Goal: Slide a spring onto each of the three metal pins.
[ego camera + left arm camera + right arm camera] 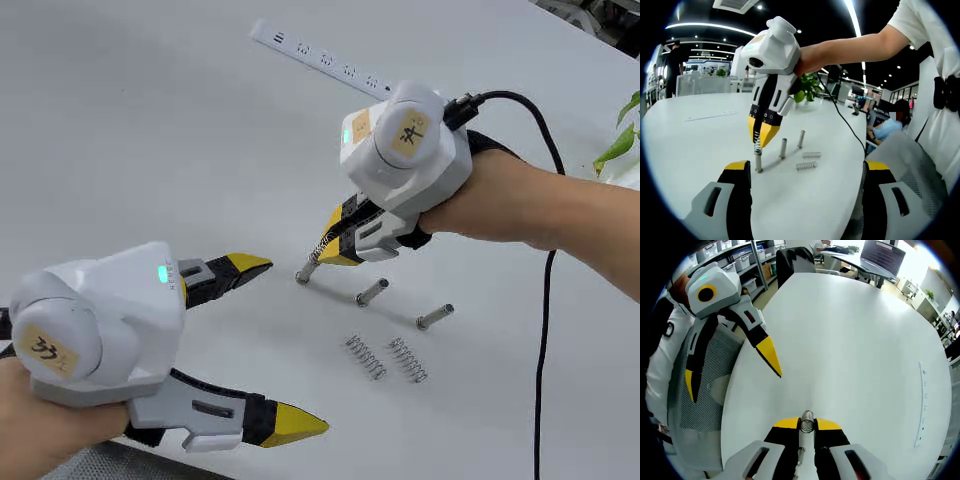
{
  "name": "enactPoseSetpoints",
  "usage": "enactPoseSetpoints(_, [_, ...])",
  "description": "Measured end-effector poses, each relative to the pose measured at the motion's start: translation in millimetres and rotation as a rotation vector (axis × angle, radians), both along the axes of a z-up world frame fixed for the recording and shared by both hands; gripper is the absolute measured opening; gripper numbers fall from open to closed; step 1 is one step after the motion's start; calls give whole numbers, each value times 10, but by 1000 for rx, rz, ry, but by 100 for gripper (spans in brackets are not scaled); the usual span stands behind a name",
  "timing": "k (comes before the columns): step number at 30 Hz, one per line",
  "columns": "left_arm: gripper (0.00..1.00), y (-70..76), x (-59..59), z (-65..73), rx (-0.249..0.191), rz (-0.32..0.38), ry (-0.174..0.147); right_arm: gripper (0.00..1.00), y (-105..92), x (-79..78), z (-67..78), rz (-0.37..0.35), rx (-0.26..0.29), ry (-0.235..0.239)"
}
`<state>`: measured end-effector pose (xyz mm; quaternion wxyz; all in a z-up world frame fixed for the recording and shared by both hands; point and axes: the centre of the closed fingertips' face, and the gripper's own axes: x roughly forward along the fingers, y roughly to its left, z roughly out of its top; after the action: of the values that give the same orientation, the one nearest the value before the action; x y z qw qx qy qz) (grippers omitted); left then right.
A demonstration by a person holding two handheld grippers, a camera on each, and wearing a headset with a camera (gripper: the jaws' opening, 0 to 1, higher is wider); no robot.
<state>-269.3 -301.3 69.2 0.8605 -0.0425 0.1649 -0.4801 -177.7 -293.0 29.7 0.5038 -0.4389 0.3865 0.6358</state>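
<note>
Yellow-tipped jaws of the right gripper (338, 248) are pressed together on a spring (322, 246) at the centre of the head view. This gripper is held by a hand (500, 195) that enters from the right edge, with the forearm bare and the jaws pointed down and to the left. The pinched spring is tilted, and its lower end is located at the top of the leftmost pin (306, 272). In the left gripper view the spring is seen directly above that upright pin. Whether the coil is around the pin tip cannot be determined. The left gripper (275, 345) is held at the lower left of the head view with its jaws spread wide.

A second pin (372, 292) and a third pin (435, 317) are positioned in a diagonal row descending to the right. A loose spring (365, 357) and a second loose spring (407, 360) are laid side by side below that row, apart from the pins.

All parts are supported on a white tabletop (150, 150). A white power strip (320, 55) is placed near the top edge, a black cable (545, 300) is routed down the right side, and green leaves (622, 140) are visible at the right edge. Ceiling light strips (852, 20) are seen in the left gripper view. Shelving (735, 260) and a mesh chair (715, 390) are seen in the right gripper view.
</note>
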Motion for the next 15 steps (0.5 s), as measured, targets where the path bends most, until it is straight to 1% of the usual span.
enactPoseSetpoints(15, [91,-5,1,-19,-6,1,4,7,-4,-7,-104,7,-11,4])
